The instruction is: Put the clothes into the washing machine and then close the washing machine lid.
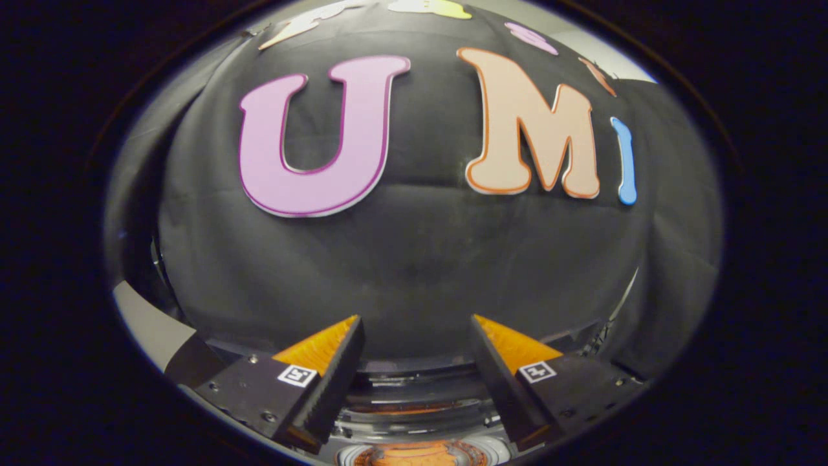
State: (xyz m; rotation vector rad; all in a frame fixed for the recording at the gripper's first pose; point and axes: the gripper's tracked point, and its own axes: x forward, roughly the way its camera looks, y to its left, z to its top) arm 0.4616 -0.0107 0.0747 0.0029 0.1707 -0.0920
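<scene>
The washing machine (414,414) sits low down, at about 6 o'clock from the gripper (417,336), under and between its two fingers. Just a small part of it can be seen. There are curved shiny rings, one behind the other, that look like the round rim of the machine's opening. They are silver and dark, with bright spots of light on them.

The clothes (420,454) show as an orange lump with soft folds. It lies at the very bottom, at 6 o'clock, closer to the camera than the fingertips. It seems to lie inside a pale round ring, but I cannot tell for sure if it is in the drum. A thin orange streak glows on one of the shiny rings just above it.

The gripper is wide open. Its two fingers (336,375) stand far apart, one at about 7 o'clock and one at about 5 o'clock, and nothing is held between them. They point up at the black cloth wall (414,259), which hangs beyond the machine at 12 o'clock.
</scene>
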